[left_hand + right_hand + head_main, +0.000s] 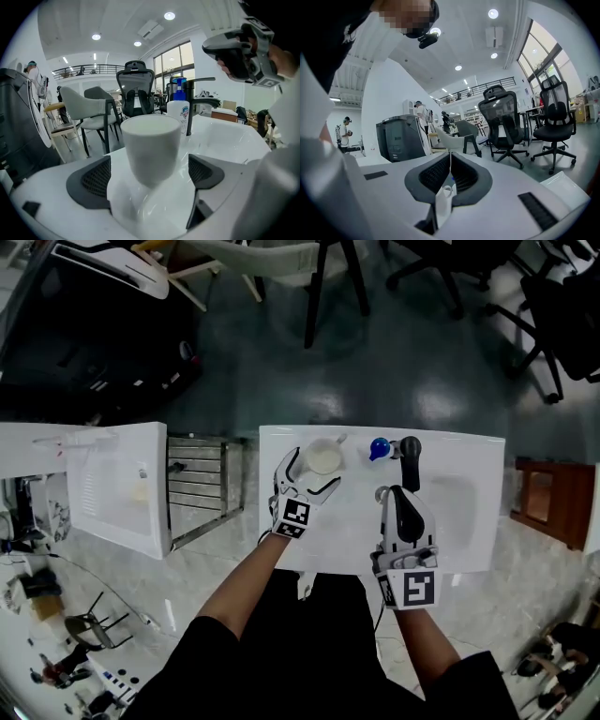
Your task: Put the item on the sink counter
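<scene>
Straddling cup (151,145), left hand-held gripper (150,174) spread, right one (450,161) closed, likely soap bottle (178,115) behind

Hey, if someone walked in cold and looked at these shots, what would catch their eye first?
A white cup stands upright on the white sink counter, between the wide-open jaws of the left gripper, whose pads are clear of it. Just beyond stand a blue-capped bottle and a black faucet; the right gripper is shut.

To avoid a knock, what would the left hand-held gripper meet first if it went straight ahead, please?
The left hand-held gripper would likely meet the white cup first; it stands on the sink counter between the open jaws.
</scene>
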Tool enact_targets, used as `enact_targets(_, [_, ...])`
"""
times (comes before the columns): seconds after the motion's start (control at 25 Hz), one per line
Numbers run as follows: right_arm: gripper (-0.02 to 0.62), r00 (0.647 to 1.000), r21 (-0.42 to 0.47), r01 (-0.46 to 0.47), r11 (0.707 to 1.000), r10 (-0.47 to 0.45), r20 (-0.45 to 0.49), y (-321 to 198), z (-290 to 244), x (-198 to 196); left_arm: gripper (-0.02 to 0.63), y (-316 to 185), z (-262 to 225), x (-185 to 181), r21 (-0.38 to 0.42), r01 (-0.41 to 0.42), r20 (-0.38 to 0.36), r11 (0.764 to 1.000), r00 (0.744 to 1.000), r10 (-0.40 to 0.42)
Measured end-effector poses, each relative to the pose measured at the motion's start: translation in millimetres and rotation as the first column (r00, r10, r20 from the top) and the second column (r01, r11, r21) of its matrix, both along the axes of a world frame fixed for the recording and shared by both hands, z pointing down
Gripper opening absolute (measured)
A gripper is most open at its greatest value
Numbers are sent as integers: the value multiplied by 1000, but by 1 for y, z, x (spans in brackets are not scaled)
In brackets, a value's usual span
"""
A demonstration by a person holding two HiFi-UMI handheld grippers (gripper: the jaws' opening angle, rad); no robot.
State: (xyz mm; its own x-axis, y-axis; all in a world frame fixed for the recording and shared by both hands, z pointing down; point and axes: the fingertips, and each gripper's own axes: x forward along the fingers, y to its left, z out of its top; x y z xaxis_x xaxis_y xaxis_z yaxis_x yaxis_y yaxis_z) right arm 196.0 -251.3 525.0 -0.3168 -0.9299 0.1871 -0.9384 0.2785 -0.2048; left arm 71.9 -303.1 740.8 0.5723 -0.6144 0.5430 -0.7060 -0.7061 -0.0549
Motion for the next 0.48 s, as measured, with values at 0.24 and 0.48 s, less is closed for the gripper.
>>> enact_targets(0.24, [32,999,26,39,999,-38,-11,12,-30,-30,499,49,-42,-54,-69,89,-86,994,992,-95])
enact_targets(0.48, [32,991,70,133,989,-132,-25,29,-57,-88,499,101,-99,-101,-80,91,-192,993,976,-105])
